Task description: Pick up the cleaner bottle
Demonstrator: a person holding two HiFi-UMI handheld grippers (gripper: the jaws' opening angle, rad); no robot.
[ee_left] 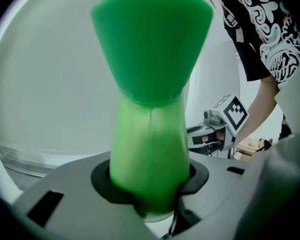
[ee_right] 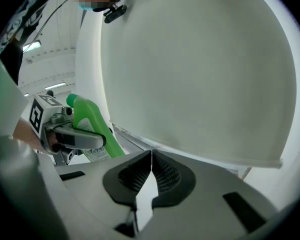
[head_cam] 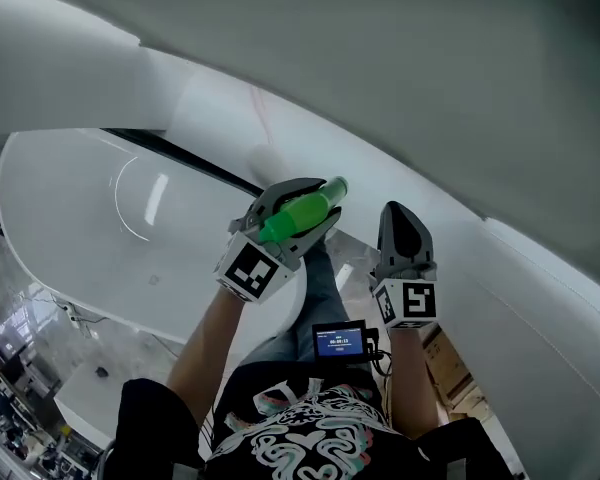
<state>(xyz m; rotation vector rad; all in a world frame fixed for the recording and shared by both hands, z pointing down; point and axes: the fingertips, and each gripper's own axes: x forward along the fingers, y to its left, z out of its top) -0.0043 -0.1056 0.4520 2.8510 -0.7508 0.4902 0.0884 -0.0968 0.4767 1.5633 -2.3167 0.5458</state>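
Right gripper view only: label on cleaner bottle, below left tool.

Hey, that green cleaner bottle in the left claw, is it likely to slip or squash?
Probably fairly stiff: the green cleaner bottle shows no denting where the left claw clamps it. Its smooth, glossy plastic could slip, though the curved pads wrap it. The wide flared end would likely catch if it slides.

No text is legible, not even on the cleaner bottle.
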